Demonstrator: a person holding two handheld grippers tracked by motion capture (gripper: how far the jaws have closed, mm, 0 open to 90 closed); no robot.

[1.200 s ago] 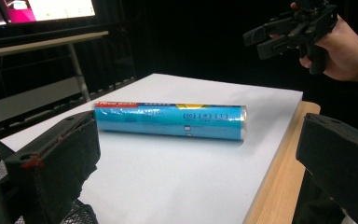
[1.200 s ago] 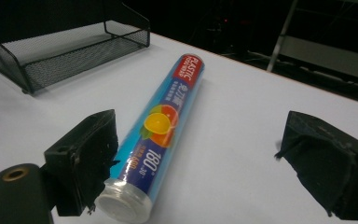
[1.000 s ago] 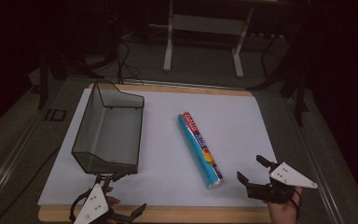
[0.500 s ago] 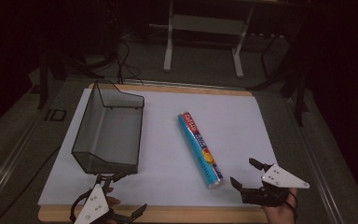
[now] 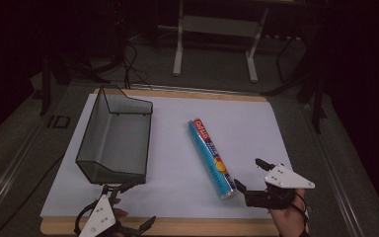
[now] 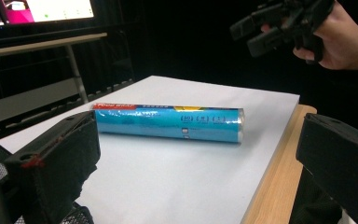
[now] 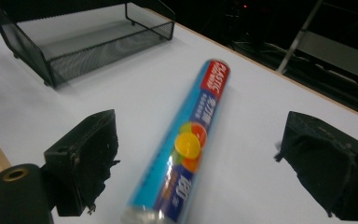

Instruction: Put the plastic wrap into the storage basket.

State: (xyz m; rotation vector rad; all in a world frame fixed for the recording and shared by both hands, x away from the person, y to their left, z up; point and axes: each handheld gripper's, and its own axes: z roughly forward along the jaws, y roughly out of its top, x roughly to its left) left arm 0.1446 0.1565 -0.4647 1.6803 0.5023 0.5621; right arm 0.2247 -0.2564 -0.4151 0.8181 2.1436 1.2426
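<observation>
The blue roll of plastic wrap (image 5: 212,158) is lying flat on the white sheet (image 5: 256,128), running away from the person, well to the right of the wire mesh tray (image 5: 116,136). The right gripper (image 5: 253,178) is sitting right at the roll's near end with its jaws spread wide, and in the right gripper view the roll (image 7: 186,144) is running up between them, closer to the left jaw. The left gripper (image 5: 128,202) is hanging back at the near edge by the tray, jaws also apart and holding nothing.

My read is the right one is lining up a grab. If so, I'd center the roll between the jaws first (it's round and glossy, so it's probably going to roll or squirt out if one jaw touches before the other). Grabbing further up toward the middle should keep it from drooping.
</observation>
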